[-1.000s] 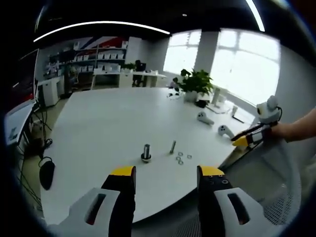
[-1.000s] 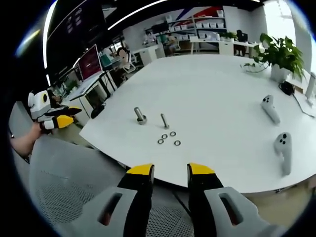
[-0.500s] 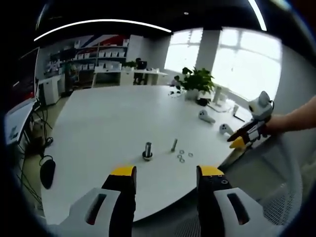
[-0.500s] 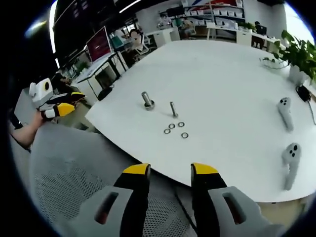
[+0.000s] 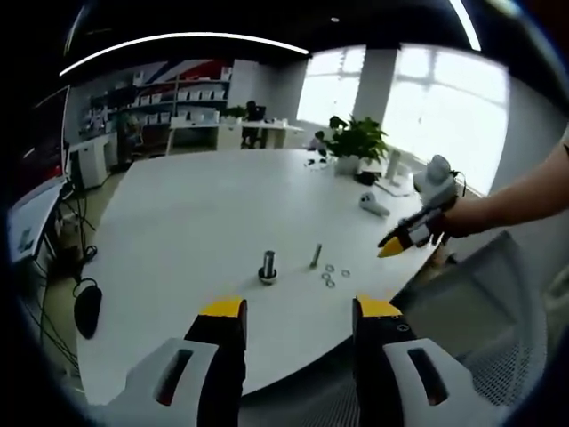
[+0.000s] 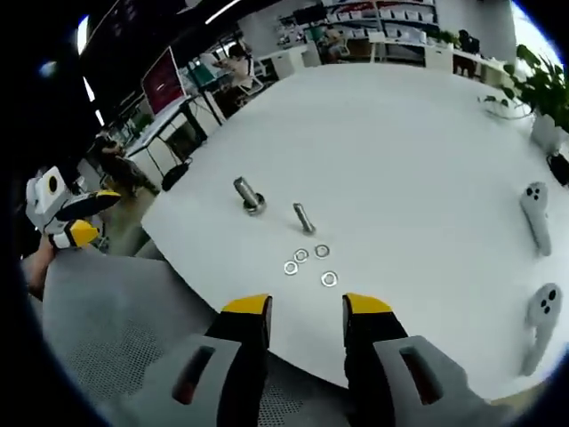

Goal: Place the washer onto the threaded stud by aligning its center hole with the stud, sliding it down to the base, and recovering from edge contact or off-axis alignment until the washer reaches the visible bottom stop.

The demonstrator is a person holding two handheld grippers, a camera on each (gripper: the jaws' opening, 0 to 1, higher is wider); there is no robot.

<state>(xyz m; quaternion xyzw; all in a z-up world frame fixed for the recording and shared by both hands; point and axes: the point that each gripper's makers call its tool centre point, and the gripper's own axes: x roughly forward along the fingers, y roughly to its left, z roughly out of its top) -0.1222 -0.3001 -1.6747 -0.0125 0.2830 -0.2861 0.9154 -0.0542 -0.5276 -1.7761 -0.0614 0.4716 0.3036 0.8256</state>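
Note:
A short threaded stud (image 5: 268, 266) stands upright on a round base on the white table (image 5: 196, 222). A thinner bolt (image 5: 316, 256) stands just right of it, and several loose washers (image 5: 331, 275) lie flat by the bolt. My left gripper (image 5: 300, 311) is open and empty, back from the table's near edge. A hand holds my right gripper (image 5: 411, 234) above the table's right edge. In the right gripper view the stud (image 6: 247, 195), bolt (image 6: 303, 218) and washers (image 6: 309, 262) lie ahead of my open right gripper (image 6: 306, 307). The left gripper (image 6: 67, 220) shows at far left.
Two white hand controllers (image 6: 536, 205) (image 6: 540, 311) lie on the table to the right. A potted plant (image 5: 356, 147) stands at the far side. A grey mesh chair back (image 6: 107, 338) sits between my grippers and the table edge. Desks and shelves fill the room behind.
My right gripper has moved in over the table edge, closer to the washers and bolt. The left gripper has stayed almost still. Nothing on the table has moved.

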